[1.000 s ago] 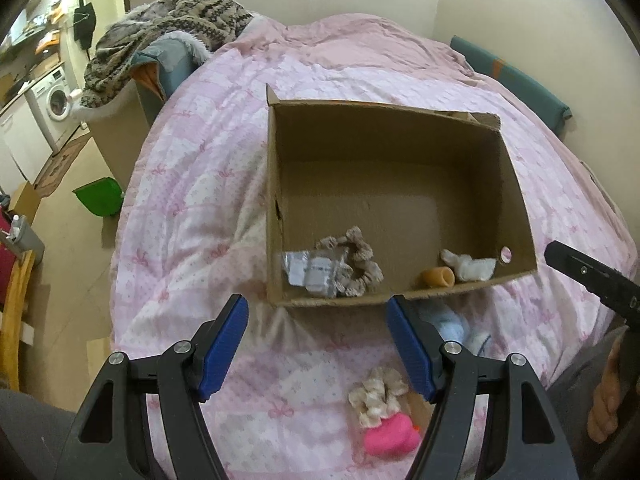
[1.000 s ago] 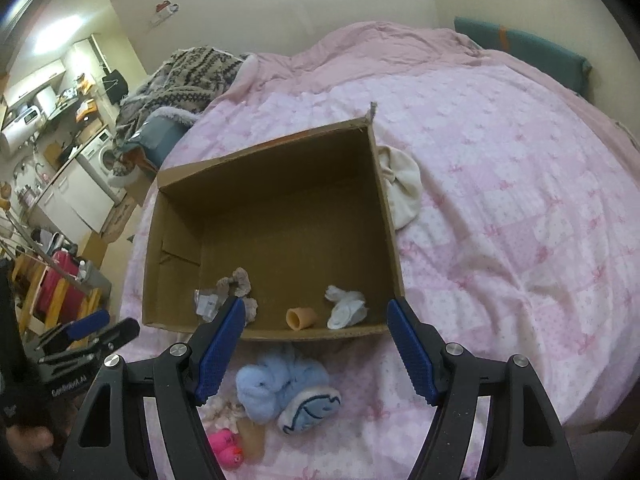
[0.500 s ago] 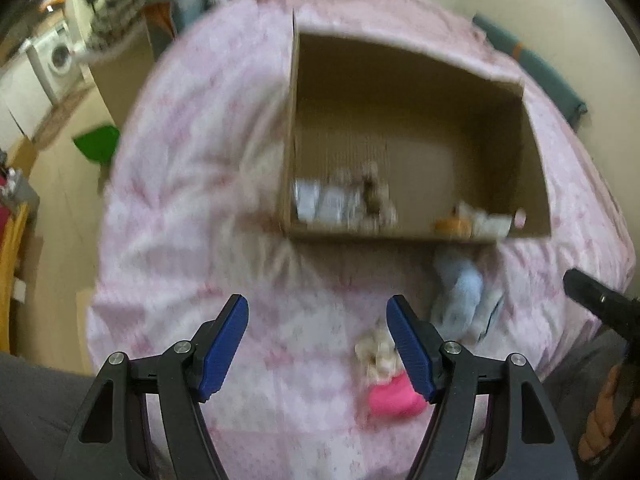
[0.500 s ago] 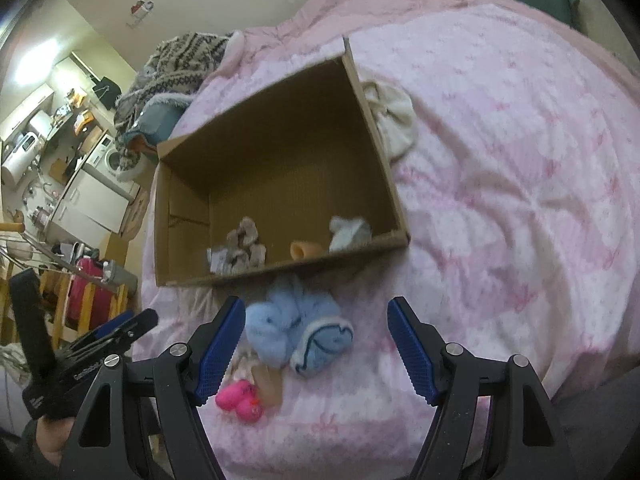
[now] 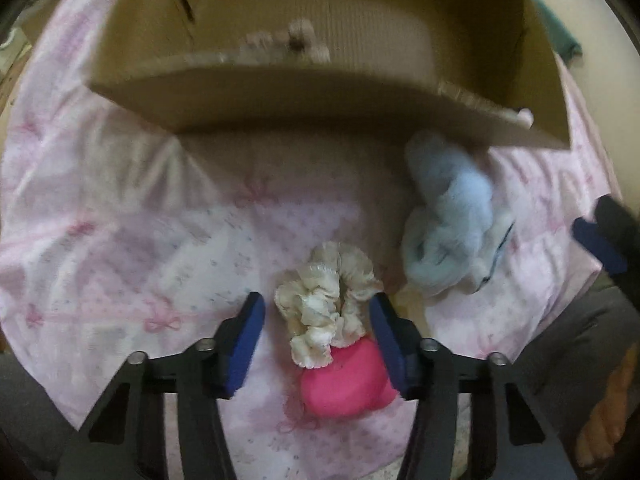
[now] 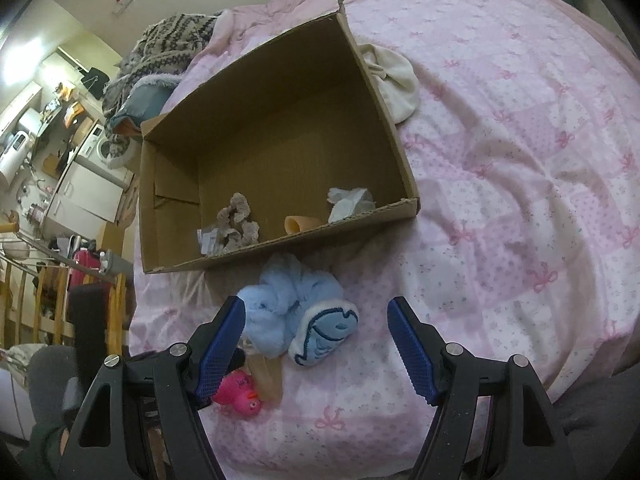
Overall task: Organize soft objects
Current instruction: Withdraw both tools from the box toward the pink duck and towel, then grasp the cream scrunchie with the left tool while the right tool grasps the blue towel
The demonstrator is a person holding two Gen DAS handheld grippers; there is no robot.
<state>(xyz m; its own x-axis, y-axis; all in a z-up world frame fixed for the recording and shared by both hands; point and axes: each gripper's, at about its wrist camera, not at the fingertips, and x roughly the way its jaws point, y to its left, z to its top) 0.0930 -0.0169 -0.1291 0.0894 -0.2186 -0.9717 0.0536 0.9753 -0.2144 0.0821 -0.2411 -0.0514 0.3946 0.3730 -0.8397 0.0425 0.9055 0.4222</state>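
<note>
A cream scrunchie (image 5: 326, 300) lies on the pink bedspread, resting on a pink rubber duck (image 5: 344, 384). My left gripper (image 5: 316, 316) is open, low over the bed, its blue pads on either side of the scrunchie without touching it. A light blue plush toy (image 6: 296, 316) lies in front of the cardboard box (image 6: 376, 88), also in the left wrist view (image 5: 452, 232). My right gripper (image 6: 316, 332) is open and empty above the plush. The duck (image 6: 240, 394) shows by its left finger. The box holds a beige scrunchie (image 6: 238, 224), an orange piece (image 6: 298, 224) and a white cloth (image 6: 350, 202).
A cream cloth (image 6: 394, 80) lies behind the box's right wall. A patterned blanket pile (image 6: 168, 48) sits at the bed's far left. Furniture and a red bag (image 6: 86, 268) stand on the floor left of the bed. The bed's front edge is close below both grippers.
My left gripper has dropped and moved forward-right until its fingers straddle the cream scrunchie. My right gripper has lowered toward the blue plush. Both stayed open.
</note>
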